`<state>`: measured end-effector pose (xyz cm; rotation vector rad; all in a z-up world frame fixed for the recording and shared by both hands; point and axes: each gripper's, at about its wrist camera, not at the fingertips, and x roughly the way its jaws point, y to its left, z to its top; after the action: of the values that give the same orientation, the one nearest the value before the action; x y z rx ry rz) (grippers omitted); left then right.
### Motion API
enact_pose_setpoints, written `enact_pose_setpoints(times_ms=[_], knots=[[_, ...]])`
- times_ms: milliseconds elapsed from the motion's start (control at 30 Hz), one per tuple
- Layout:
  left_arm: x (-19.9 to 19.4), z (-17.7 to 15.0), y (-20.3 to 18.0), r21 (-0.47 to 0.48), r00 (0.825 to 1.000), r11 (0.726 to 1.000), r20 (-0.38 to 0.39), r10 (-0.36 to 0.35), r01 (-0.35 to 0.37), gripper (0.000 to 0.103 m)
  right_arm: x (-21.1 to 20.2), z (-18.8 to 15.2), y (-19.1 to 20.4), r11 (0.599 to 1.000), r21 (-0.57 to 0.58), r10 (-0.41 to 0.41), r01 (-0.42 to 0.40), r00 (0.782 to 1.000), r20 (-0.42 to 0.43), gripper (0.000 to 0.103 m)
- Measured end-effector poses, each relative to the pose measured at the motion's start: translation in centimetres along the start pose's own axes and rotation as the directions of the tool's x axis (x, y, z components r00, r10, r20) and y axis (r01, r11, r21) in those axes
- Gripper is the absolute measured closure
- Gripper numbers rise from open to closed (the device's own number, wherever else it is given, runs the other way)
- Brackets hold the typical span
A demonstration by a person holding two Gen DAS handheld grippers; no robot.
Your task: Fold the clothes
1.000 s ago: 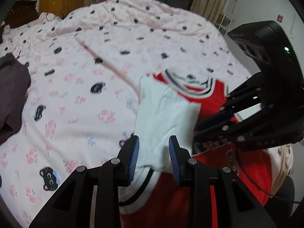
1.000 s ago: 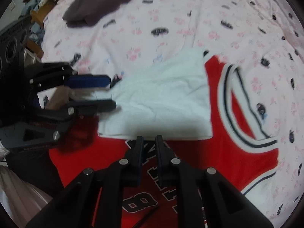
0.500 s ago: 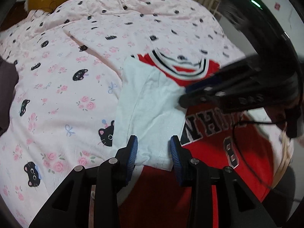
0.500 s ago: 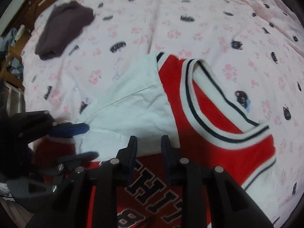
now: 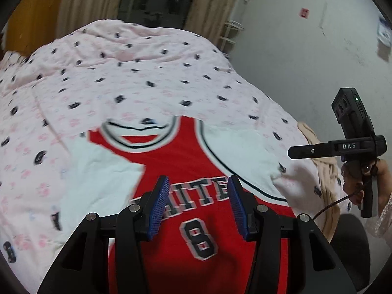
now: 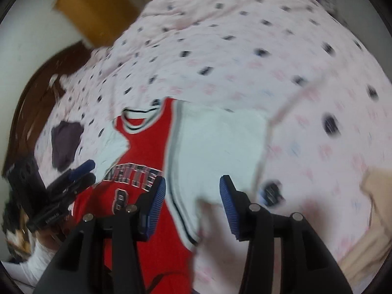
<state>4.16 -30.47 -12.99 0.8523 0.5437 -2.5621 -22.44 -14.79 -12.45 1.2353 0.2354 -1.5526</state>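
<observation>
A red number 8 jersey [image 5: 186, 161] with white sleeves lies face up on the pink bed cover [image 5: 122, 73]. Its left sleeve [image 5: 98, 171] lies folded in against the chest, while the right sleeve [image 5: 242, 147] is spread out flat. My left gripper [image 5: 198, 203] hovers over the chest lettering, jaws opening, nothing between them. My right gripper [image 6: 192, 201] hovers over the spread right sleeve [image 6: 220, 142], jaws also opening, nothing gripped. The left wrist view shows the right gripper [image 5: 318, 150] edge-on at the bed's right side, held by a hand [image 5: 352, 186].
A dark folded garment [image 6: 66, 142] lies on the cover left of the jersey. A beige cloth [image 5: 325, 171] hangs at the bed's right edge. A brown headboard [image 6: 36, 98] runs along the far left; a white wall [image 5: 294, 49] stands right of the bed.
The left gripper has come off the white left sleeve and shifted over the jersey's chest. The right gripper has swung away to the right sleeve side and rolled. Both pairs of jaws stand wider.
</observation>
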Motion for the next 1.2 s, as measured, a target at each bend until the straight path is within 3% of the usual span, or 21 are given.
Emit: enact_pose_setpoints(times_ms=[167,333,533,700,833,900,967,1067,1200], knots=[[2.0,-1.1,-4.0,0.110,0.998,0.994,-0.052,-0.020,0.025,0.059,0.7,-2.1,-4.4,0.985,0.154,0.074,-0.073,0.997,-0.003,0.055],[3.4,-2.5,-4.5,0.101,0.993,0.994,-0.113,-0.025,0.036,0.059,3.3,-2.9,-6.4,0.942,0.288,0.185,-0.174,0.983,-0.012,0.055],[4.2,-2.4,-3.5,0.044,0.991,0.998,-0.127,-0.045,0.051,0.059,5.9,-3.7,-8.1,0.840,0.470,0.279,-0.272,0.959,0.057,0.056],[4.7,-2.5,-3.3,0.034,0.989,0.998,-0.142,-0.047,0.053,0.059,7.4,-4.1,-9.1,0.717,0.628,0.270,-0.302,0.951,0.149,0.058],[4.8,-2.4,-3.1,0.024,0.987,0.998,-0.149,-0.054,0.059,0.059,8.0,-4.0,-8.7,0.722,0.640,0.228,-0.263,0.964,0.139,0.082],[4.6,-2.3,-2.9,0.016,0.988,0.998,-0.145,-0.062,0.065,0.059,8.1,-3.9,-8.5,0.731,0.639,0.206,-0.240,0.970,0.129,0.085],[4.4,-2.1,-2.8,0.008,0.988,0.997,-0.140,-0.070,0.071,0.059,7.5,-3.7,-8.0,0.758,0.616,0.171,-0.214,0.977,0.129,0.086],[3.4,-1.5,-2.5,-0.005,0.990,0.997,-0.113,-0.082,0.082,0.059,6.2,-2.7,-7.2,0.809,0.563,0.115,-0.170,0.984,0.132,0.098],[1.8,-0.4,-1.8,-0.013,0.995,0.997,-0.061,-0.074,0.074,0.059,4.7,-0.6,-5.4,0.874,0.463,0.091,-0.145,0.986,0.137,0.100]])
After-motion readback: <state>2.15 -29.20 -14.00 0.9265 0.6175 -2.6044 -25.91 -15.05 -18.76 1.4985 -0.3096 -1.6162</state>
